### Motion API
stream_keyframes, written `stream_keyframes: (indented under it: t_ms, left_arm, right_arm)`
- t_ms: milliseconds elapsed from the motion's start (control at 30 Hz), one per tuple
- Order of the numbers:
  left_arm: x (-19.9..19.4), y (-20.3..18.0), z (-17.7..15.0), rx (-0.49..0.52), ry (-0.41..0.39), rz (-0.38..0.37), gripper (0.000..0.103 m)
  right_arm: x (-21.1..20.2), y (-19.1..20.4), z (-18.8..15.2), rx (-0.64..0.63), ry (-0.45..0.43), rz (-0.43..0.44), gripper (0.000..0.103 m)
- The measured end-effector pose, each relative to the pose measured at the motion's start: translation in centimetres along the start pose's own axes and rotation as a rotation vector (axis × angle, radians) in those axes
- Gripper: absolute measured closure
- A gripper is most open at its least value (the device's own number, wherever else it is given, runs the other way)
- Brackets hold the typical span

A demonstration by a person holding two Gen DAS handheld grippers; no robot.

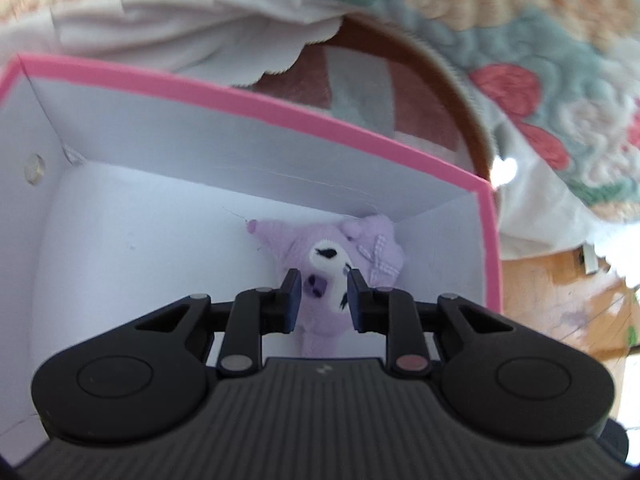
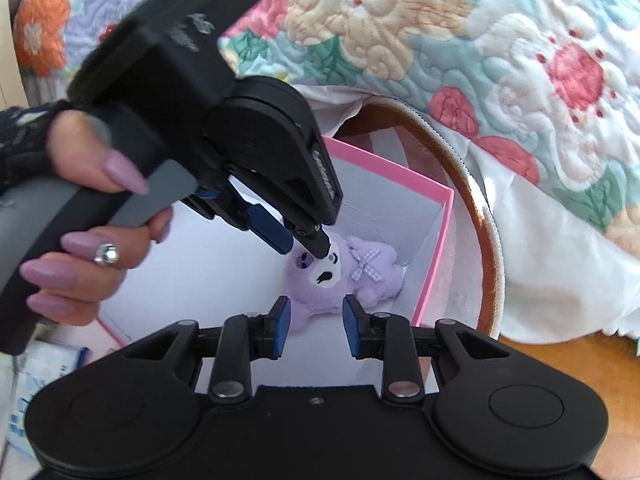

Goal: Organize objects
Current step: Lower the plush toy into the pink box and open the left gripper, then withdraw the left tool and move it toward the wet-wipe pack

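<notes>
A purple plush toy (image 1: 344, 256) with a white face and a checked bow lies in the far right corner of a white box with a pink rim (image 1: 280, 116). My left gripper (image 1: 323, 296) is open inside the box, its fingers on either side of the toy's body, just above it. In the right wrist view the left gripper (image 2: 306, 246) reaches down onto the toy (image 2: 360, 276) in the box (image 2: 438, 256). My right gripper (image 2: 312, 326) is open and empty, hovering above the box's near side.
A flowered quilt (image 2: 440, 40) and white cloth (image 2: 560, 272) lie behind the box. A brown curved rim (image 2: 486, 240) runs beside the box. A wooden surface (image 1: 560, 300) shows at right. Blue-and-white packaging (image 2: 44, 364) lies at lower left.
</notes>
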State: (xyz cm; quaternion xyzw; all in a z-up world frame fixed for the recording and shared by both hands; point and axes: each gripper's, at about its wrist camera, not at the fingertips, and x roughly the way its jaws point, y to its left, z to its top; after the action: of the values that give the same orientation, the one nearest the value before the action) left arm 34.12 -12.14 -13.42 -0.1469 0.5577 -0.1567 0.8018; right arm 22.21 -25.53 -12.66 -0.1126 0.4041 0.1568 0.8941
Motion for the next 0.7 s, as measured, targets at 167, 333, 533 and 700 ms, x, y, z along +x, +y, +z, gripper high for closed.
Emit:
stream_keyframes:
  t_ms: [167,333,533,700]
  left_arm:
    - [-4.5,-1.4,-1.5,0.105,-0.018,0.067,0.065]
    - [-9.6,-1.1,-3.0,0.133,-0.029,0.143,0.047]
    - [-15.8,-0.1,-5.6,0.134,-0.015,0.127,0.04]
    - [-20.1,-0.8,-8.4,0.201,-0.072,0.163,0.033]
  right_arm:
    - [-2.3,-0.1,0.1,0.069,0.004,0.042,0.065]
    - [-6.2,0.1,0.2,0.168,0.04,0.109,0.06]
    - [-9.0,1.7,0.1,0.181,0.034,0.142,0.042]
    - [-12.0,2.6,0.7,0.156,0.012,0.171,0.032]
